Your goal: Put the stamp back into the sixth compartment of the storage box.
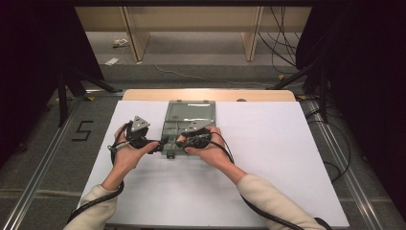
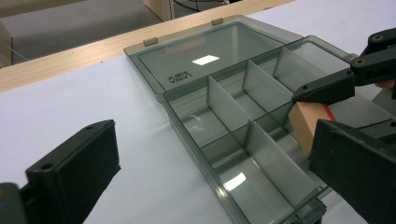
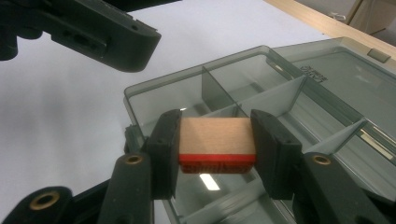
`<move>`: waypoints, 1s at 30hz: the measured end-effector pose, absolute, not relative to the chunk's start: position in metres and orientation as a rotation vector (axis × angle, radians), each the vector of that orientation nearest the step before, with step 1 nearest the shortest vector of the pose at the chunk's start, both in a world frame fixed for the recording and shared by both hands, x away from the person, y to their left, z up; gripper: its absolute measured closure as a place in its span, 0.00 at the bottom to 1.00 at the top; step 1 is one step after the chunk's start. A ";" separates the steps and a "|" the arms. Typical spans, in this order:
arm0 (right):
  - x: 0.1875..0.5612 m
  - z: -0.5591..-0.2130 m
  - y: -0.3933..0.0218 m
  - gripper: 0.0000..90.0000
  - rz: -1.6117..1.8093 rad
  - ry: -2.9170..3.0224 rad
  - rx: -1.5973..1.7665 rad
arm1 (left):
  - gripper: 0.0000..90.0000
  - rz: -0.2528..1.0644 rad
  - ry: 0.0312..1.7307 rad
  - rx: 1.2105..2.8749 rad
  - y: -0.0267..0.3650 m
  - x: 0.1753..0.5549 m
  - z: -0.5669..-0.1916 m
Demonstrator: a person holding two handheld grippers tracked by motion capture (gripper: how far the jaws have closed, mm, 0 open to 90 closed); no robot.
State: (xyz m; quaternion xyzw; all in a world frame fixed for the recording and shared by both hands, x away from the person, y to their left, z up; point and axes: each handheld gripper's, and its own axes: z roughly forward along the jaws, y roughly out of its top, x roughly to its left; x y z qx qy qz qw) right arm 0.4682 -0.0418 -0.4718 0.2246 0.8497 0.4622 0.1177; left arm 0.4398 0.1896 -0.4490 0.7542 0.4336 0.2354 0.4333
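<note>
Nearest to us in the right gripper view, our right gripper (image 3: 217,149) stands about half open, and its two black pads press on the short ends of a small wooden block (image 3: 217,136). The block has a pale wood body and a red band along its lower edge, which looks like the rubber face of a stamp. It fills the gap between the fingers (image 3: 164,149) fully, so the grip is firm on both sides.

Just beyond and beneath those fingertips lies the smoky grey plastic organiser box (image 3: 280,98), with the block held over its near compartments. Thin dividers (image 3: 261,95) run away from the fingers and split the tray into several cells, and we see nothing lying in the cells.

In the left gripper view, our left gripper (image 2: 219,172) is wide open and holds nothing; one black finger (image 2: 74,172) sits low at the left over the white table sheet (image 2: 70,102), the other at the right close to the box's near rim. Past that right finger, the block shows again under the far gripper's jaw, tilted above the tray's right-hand cells.

Farther from both sets of fingers, the box lid (image 2: 196,58) lies flat and open on its two hinges, with a bright reflection on it. Beyond the lid is the table's wooden edge (image 2: 70,58).
</note>
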 end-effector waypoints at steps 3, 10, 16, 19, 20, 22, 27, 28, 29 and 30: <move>0.468 -0.472 -0.042 0.62 1.359 2.485 0.658 | 0.01 0.585 1.081 1.879 0.190 0.440 -0.449; 0.469 -0.469 -0.045 0.44 1.408 2.468 0.695 | 0.01 0.584 1.083 1.875 0.190 0.440 -0.449; 0.464 -0.466 -0.054 0.32 1.412 2.457 0.691 | 0.01 0.582 1.081 1.878 0.189 0.439 -0.450; 0.461 -0.465 -0.061 0.30 1.405 2.447 0.699 | 0.01 0.580 1.079 1.882 0.188 0.439 -0.450; 0.459 -0.464 -0.064 0.30 1.400 2.447 0.699 | 0.01 0.579 1.078 1.882 0.188 0.439 -0.450; 0.457 -0.463 -0.069 0.29 1.401 2.440 0.700 | 0.01 0.579 1.077 1.880 0.188 0.438 -0.450; 0.450 -0.459 -0.086 0.28 1.416 2.420 0.704 | 0.01 0.576 1.076 1.879 0.188 0.439 -0.450; 0.449 -0.459 -0.089 0.28 1.420 2.418 0.704 | 0.01 0.575 1.076 1.879 0.188 0.439 -0.450; 0.448 -0.458 -0.093 0.28 1.420 2.416 0.705 | 0.01 0.573 1.077 1.879 0.188 0.439 -0.450; 0.447 -0.458 -0.096 0.28 1.419 2.415 0.707 | 0.01 0.573 1.077 1.879 0.189 0.439 -0.450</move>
